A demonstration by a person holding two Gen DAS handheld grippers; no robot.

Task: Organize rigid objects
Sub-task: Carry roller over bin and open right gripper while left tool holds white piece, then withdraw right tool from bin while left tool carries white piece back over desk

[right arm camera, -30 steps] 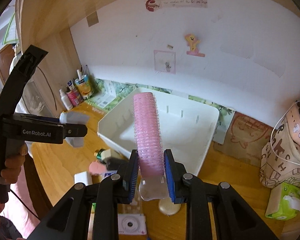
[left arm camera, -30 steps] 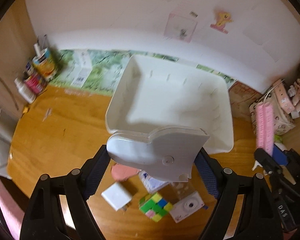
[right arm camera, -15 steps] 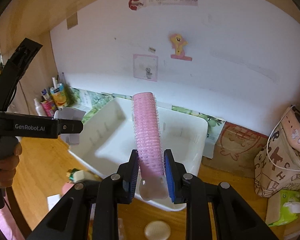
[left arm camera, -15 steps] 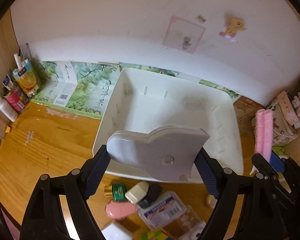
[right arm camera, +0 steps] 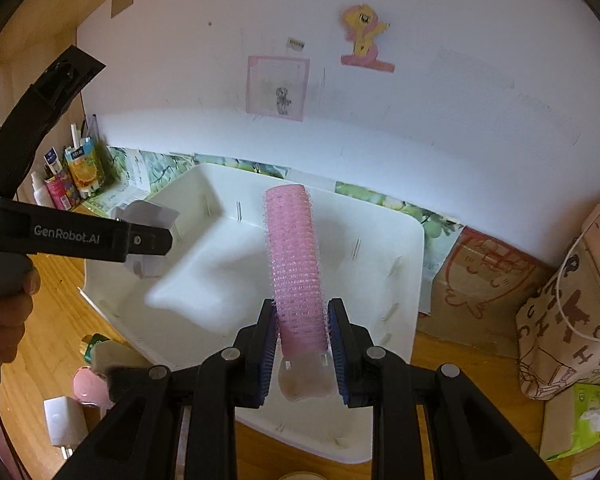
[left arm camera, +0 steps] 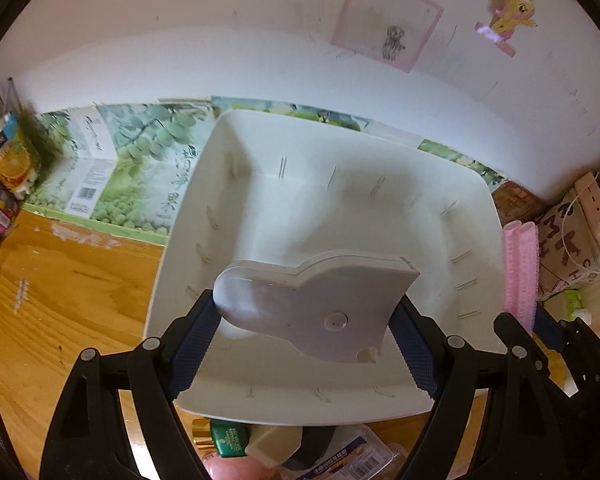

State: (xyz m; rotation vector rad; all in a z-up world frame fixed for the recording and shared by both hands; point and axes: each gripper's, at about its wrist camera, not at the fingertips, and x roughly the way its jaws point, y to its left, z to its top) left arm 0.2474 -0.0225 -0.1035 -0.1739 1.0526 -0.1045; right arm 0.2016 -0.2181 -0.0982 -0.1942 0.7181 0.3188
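Note:
A white plastic bin (left arm camera: 188,216) stands on the wooden desk against the wall; it also shows in the right wrist view (right arm camera: 416,248) and looks empty inside. My left gripper (left arm camera: 304,336) is shut on a flat grey plastic piece (left arm camera: 320,300) and holds it above the bin's near half. My right gripper (right arm camera: 302,344) is shut on a pink hair roller (right arm camera: 294,256) with a clear handle, held upright over the bin's near right part. The roller also shows at the right of the left wrist view (left arm camera: 520,272).
Small items lie on the desk in front of the bin: a green bottle (left arm camera: 228,442), a pink item (right arm camera: 86,388), a white charger (right arm camera: 64,420). Bottles and a juice carton (right arm camera: 86,168) stand at the left. A patterned bag (right arm camera: 568,320) and tissue pack (right arm camera: 580,416) are at the right.
Both grippers have moved forward toward the wall with their objects; they now hang over the bin instead of over the loose items on the desk.

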